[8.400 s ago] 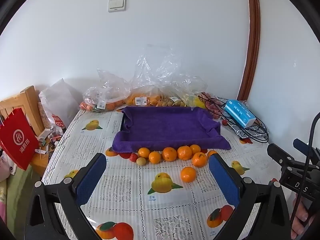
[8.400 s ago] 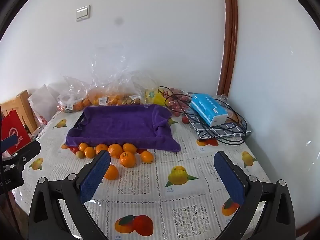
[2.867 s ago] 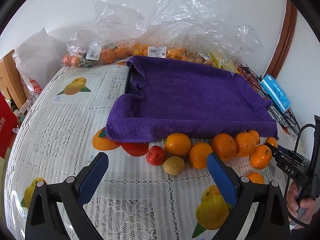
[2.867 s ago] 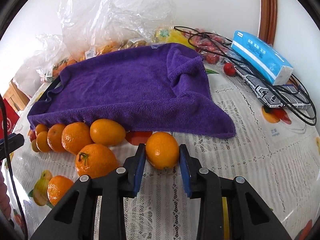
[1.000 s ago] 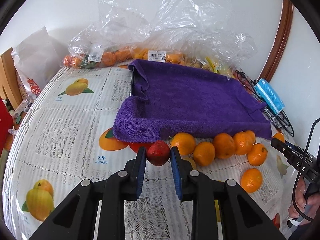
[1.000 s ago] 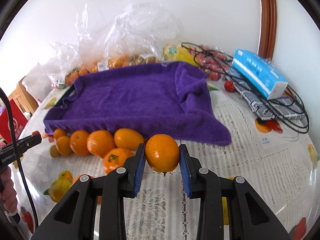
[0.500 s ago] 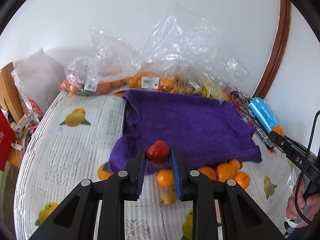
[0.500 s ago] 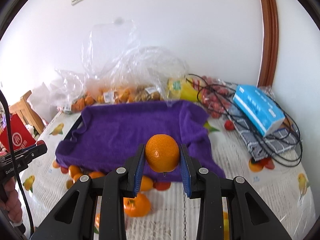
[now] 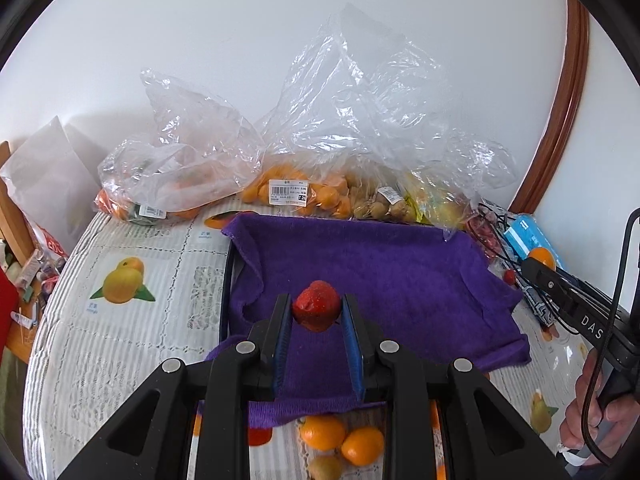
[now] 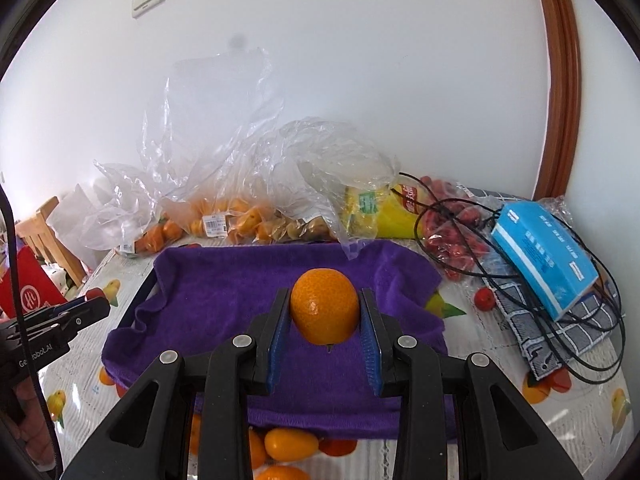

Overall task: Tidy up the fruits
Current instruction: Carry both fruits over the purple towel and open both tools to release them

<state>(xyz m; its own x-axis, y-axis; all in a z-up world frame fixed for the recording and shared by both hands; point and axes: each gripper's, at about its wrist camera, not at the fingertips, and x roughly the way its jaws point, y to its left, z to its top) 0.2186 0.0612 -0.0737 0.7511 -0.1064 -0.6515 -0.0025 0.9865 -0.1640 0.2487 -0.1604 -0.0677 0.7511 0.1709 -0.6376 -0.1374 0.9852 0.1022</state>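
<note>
Left hand-held gripper (image 9: 316, 312) clamps a red fruit (image 9: 316, 305), right hand-held gripper (image 10: 325, 320) an orange (image 10: 324, 311), its black arms hiding table fruit.

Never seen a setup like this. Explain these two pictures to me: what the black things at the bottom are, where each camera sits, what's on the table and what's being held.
There is no robot here. A person holds a pair of hand-operated tongs in each hand, and a wide-angle camera on each one looks forward along its two black arms with blue pads.

One picture is from the left tongs. They are shut on a small red fruit. At its right edge you see the person's other hand on the second tool.

The other picture is from the right tongs, shut on an orange.

Both fruits are held up over a purple towel that lines a tray on a table with a fruit-print cloth. More oranges lie loose on the table at the towel's near edge. Along the wall are clear plastic bags of fruit, a blue tissue pack and black cables.
</note>
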